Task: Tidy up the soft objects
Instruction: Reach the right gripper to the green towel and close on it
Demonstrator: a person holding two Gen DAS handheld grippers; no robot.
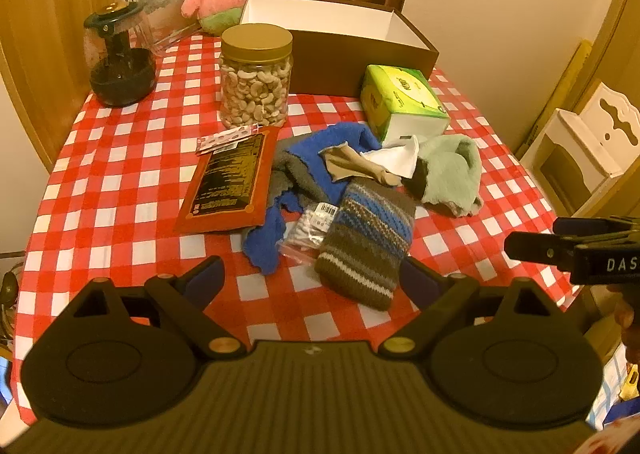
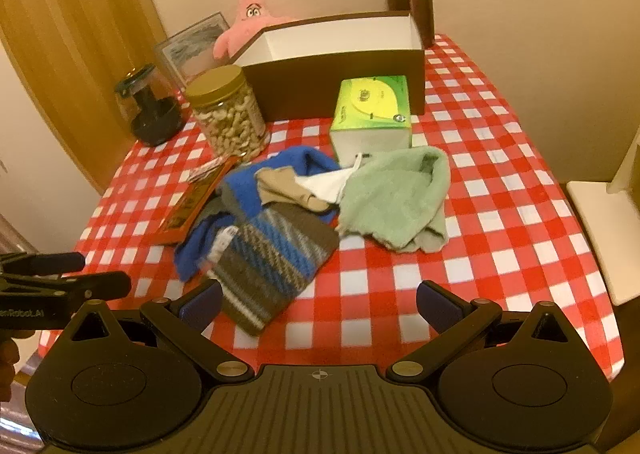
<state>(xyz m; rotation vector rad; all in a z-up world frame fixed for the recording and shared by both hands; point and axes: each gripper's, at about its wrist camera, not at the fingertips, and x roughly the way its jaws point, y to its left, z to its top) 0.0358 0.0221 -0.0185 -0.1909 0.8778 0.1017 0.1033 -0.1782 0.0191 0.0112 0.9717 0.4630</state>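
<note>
Knitted striped pouch (image 1: pixel 366 242) at near edge of cloth heap on checked table (image 1: pixel 120 158), mint towel (image 2: pixel 396 198) to its right, brown box (image 2: pixel 340 66) behind; left gripper (image 1: pixel 310 280) and right gripper (image 2: pixel 320 304) both spread wide, holding nothing.

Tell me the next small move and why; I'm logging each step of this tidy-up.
Probably ease the open left gripper forward around the striped knit piece: it lies nearest, atop the pile, between the fingers, and the brown box behind stands open and looks empty.
</note>
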